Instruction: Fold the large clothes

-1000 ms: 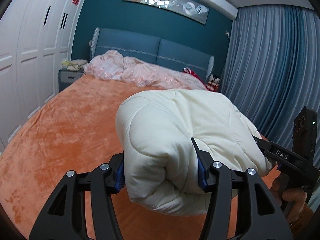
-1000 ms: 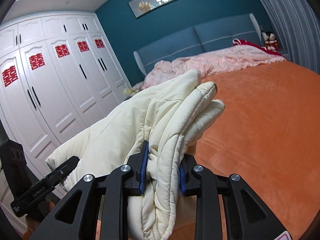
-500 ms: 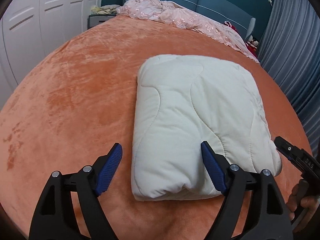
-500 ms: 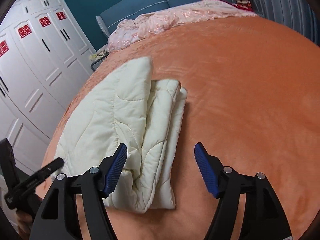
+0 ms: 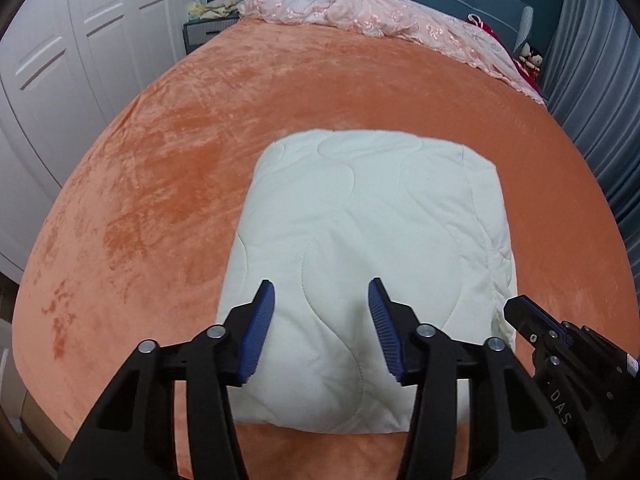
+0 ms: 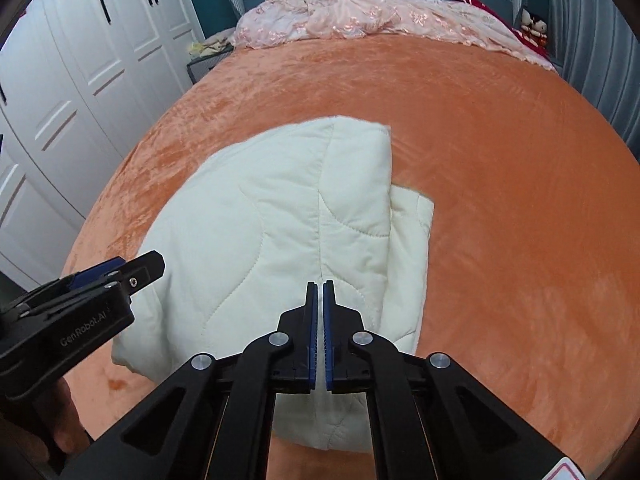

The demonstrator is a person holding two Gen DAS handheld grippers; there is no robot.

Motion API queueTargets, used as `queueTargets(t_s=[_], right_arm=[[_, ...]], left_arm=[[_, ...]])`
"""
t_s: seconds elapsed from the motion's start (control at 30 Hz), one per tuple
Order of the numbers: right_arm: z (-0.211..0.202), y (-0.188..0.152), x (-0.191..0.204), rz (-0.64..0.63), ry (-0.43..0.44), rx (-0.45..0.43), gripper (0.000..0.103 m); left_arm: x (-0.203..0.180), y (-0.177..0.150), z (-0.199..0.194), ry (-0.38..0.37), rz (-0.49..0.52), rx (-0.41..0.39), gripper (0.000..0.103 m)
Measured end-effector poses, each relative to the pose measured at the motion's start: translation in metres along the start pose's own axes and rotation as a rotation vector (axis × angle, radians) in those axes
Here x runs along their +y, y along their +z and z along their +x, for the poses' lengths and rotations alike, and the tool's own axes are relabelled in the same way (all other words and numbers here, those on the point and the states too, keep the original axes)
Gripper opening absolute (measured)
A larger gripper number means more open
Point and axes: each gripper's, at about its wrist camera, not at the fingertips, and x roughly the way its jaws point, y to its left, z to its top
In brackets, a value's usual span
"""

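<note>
While the cream quilted jacket (image 5: 372, 264) lies folded into a thick block on the orange bed (image 5: 168, 184), near the foot end and well apart from the pink bedding (image 6: 360, 16) heaped at the headboard, neither claw has hold of it. Your left claw (image 5: 322, 328) hangs over the near edge with its blue pads spread wide and nothing between them. Your right claw (image 6: 320, 336) is clenched on air, pads almost touching, above the near right part of the bundle.

Judge the jacket as soft, puffy and light for its bulk; it will sag and spring open rather than keep a crease. On the right side a lower layer sticks out past the top one, so the stack is not square.

If you want to tidy it, take that loose lower edge through all its padding, well in from the rim, since a shallow pinch on slick quilted cloth will likely slip. To lift the whole block, grip 2 opposite sides and catch every layer
</note>
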Motion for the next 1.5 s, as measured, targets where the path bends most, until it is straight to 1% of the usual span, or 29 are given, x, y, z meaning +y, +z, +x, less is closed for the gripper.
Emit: queueTargets(t_s=[0.03,0.07,0.23,0.47,0.77,0.93,1.1,1.3,1.37,1.43,1.5], right_arm=[[0.008,-0.003,-0.003,0.013,0.000,0.022,0.001],[0.016,-0.006,-0.007,0.023,0.004,0.041,0.001],[0.042,-0.016,-0.013,0.049,0.019,0.091,0.002],[0.062,-0.023,-0.013,0.065,0.016,0.114,0.002],[0.076,-0.027,-0.011,0.062,0.008,0.102,0.002],[0.080,-0.028,-0.010,0.060,0.005,0.094,0.002],[0.081,-0.029,-0.006,0.051,-0.013,0.088,0.002],[0.077,-0.025,-0.008,0.048,0.001,0.102,0.002],[0.059,-0.023,-0.014,0.099,0.029,0.100,0.002],[0.032,-0.027,-0.018,0.141,0.064,0.063,0.003],[0.015,-0.036,-0.014,0.110,0.066,0.044,0.005]], left_arm=[[-0.001,-0.003,0.010,0.005,-0.003,0.029,0.033],[-0.002,-0.007,0.017,0.011,-0.003,0.042,0.032],[-0.011,-0.019,0.034,0.057,0.048,0.036,0.027],[-0.014,-0.027,0.052,0.082,0.058,0.035,0.025],[-0.025,-0.033,0.065,0.137,0.088,0.006,0.023],[-0.027,-0.034,0.068,0.153,0.097,-0.007,0.023],[-0.029,-0.036,0.069,0.168,0.107,-0.011,0.023],[-0.034,-0.037,0.063,0.181,0.127,-0.009,0.023],[-0.031,-0.037,0.050,0.147,0.114,-0.014,0.024],[-0.023,-0.040,0.033,0.106,0.084,-0.012,0.025],[-0.017,-0.048,0.018,0.087,0.066,-0.014,0.025]])
